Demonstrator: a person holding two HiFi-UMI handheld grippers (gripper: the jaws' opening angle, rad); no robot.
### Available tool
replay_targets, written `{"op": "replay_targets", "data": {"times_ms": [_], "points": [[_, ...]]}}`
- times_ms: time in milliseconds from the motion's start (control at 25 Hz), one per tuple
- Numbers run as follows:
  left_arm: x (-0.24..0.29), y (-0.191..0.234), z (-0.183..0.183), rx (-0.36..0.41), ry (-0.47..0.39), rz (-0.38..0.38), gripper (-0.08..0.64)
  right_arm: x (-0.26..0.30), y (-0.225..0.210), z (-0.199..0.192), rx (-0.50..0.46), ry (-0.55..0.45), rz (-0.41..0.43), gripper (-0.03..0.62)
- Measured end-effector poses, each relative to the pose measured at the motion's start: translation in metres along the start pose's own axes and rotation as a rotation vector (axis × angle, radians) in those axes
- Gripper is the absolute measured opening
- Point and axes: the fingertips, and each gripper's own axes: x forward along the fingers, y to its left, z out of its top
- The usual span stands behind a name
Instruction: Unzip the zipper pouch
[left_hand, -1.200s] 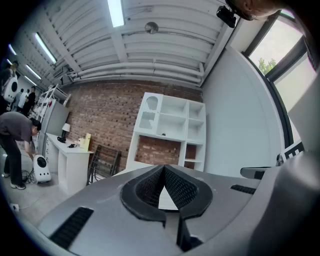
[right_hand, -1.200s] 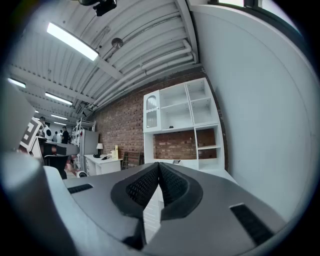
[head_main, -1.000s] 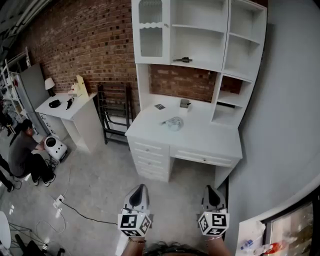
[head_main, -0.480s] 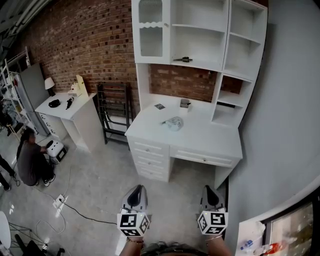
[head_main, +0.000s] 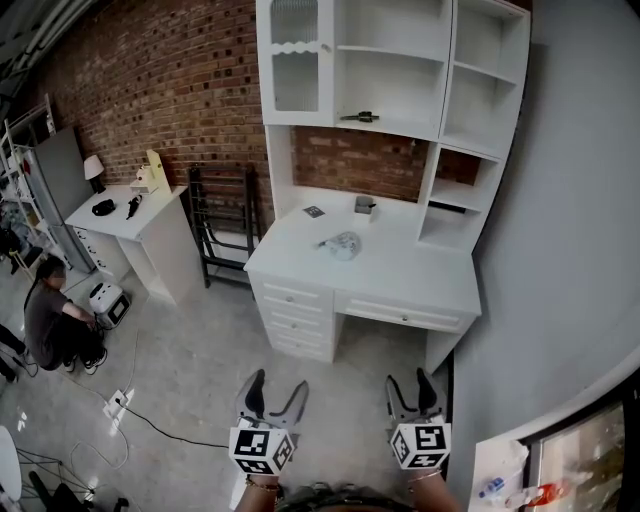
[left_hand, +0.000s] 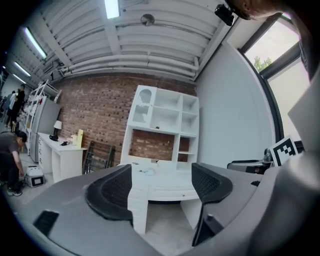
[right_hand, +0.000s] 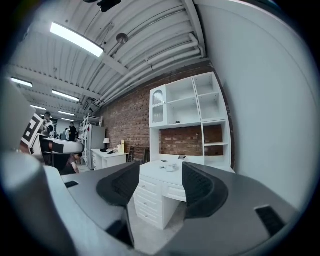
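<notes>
A workshop room, seen from above the wearer's hands. Far left of the left jaws, a person (head_main: 48, 322) crouches on the smooth grey concrete floor (head_main: 200, 370) beside a plain white side table (head_main: 125, 218). A thin black cable (head_main: 165, 432) snakes across the floor there. Behind them runs a rough red brick wall (head_main: 150, 80) with a black slatted rack (head_main: 225, 215) standing against it.

Straight ahead of both pairs of jaws is a white painted desk (head_main: 410, 275) with drawers and a boxy, open-shelved hutch (head_main: 395, 60) on top. The pouch (head_main: 343, 244) lies on the desktop, well apart from both grippers. It is small, pale, see-through and crumpled (its zipper is too small to make out).

The left gripper (head_main: 278, 385) is released. Its dark, ribbed, curved pads (left_hand: 112, 192) have just been opening and stand wide apart, with only air between them. The right gripper (head_main: 412, 382) is also released. Its jaws have just opened to a narrower gap, and they grip and touch nothing. Each gripper carries a cube printed with black-and-white squares.

Bare floor lies open between the jaws and the desk's front edge. Left of the left jaws the floor is free as far as the cable. Close on the right of the right jaws rises a flat grey wall (head_main: 560, 250), and the desk's right end stands near it.
</notes>
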Motion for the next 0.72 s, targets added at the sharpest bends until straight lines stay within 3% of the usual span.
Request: {"op": "replay_targets", "data": {"times_ms": [80, 320, 440, 720], "points": [[-0.001, -0.003, -0.002, 0.001, 0.001, -0.022, 0.373, 0.001, 0.001, -0.003, 0.0, 0.006, 0.003, 0.283], [0.002, -0.012, 0.0, -0.034, -0.014, -0.061, 0.49, 0.009, 0.011, -0.01, 0.021, 0.01, 0.069, 0.546], [0.004, -0.016, 0.001, -0.024, -0.011, -0.052, 0.542, 0.009, 0.014, -0.01, 0.024, 0.01, 0.087, 0.574], [0.01, -0.023, 0.002, -0.036, -0.022, -0.048, 0.569, 0.009, 0.005, -0.003, -0.016, -0.015, 0.095, 0.574]]}}
